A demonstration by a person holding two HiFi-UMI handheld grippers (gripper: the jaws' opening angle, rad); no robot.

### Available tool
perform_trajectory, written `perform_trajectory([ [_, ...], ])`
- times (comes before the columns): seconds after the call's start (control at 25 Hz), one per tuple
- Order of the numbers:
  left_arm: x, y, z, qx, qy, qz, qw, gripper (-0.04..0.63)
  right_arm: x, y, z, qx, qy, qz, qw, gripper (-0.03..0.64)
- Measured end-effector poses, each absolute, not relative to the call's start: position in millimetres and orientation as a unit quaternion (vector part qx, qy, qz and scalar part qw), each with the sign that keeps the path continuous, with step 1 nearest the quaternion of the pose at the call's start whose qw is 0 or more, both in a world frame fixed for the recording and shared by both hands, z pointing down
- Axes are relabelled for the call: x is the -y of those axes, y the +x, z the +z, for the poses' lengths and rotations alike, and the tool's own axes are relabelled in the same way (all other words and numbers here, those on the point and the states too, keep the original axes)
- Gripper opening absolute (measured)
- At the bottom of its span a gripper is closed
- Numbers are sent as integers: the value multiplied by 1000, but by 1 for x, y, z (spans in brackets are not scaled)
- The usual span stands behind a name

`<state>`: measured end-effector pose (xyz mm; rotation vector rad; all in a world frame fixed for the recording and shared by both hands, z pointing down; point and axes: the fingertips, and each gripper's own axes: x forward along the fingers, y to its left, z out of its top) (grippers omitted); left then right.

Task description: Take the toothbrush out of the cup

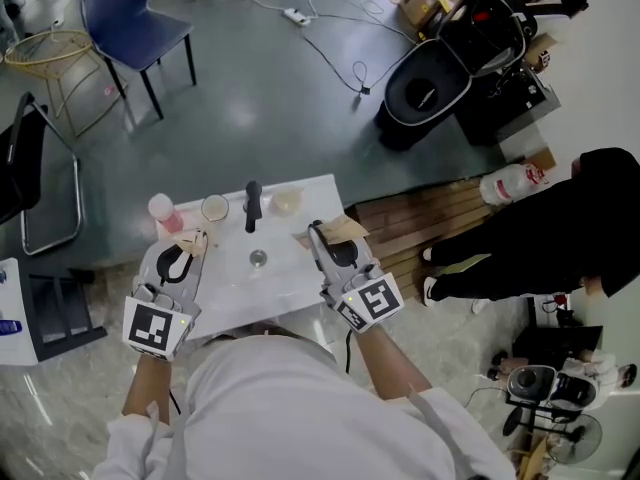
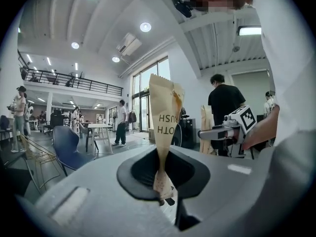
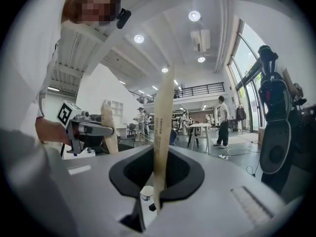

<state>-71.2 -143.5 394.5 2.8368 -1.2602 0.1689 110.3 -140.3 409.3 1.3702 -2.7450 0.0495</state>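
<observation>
My left gripper (image 2: 165,199) is shut on the bottom end of a tan paper toothbrush wrapper (image 2: 165,117), which stands upright with upside-down print and a ragged top. In the head view this left gripper (image 1: 190,246) hovers over the left side of the white basin top (image 1: 300,288). My right gripper (image 3: 148,201) is shut on a long tan paper packet (image 3: 163,127), seen edge-on; in the head view the right gripper (image 1: 322,240) is at the basin's right side. A pink cup (image 1: 163,212) and a clear cup (image 1: 214,208) stand at the far left edge. I can make out no toothbrush in either cup.
A black tap (image 1: 253,206) rises at the back of the basin top, with a drain (image 1: 258,259) in front and a pale bowl (image 1: 287,201) beside it. A person in black (image 1: 560,238) sits to the right on wooden slats. A blue chair (image 1: 130,18) stands far left.
</observation>
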Motion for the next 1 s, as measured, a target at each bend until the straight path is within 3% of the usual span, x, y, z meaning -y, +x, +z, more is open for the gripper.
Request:
perform_trajectory([
  [1.0, 124, -73, 377, 403, 913, 59, 16, 20, 124, 110, 383, 895, 445, -4, 22, 34],
])
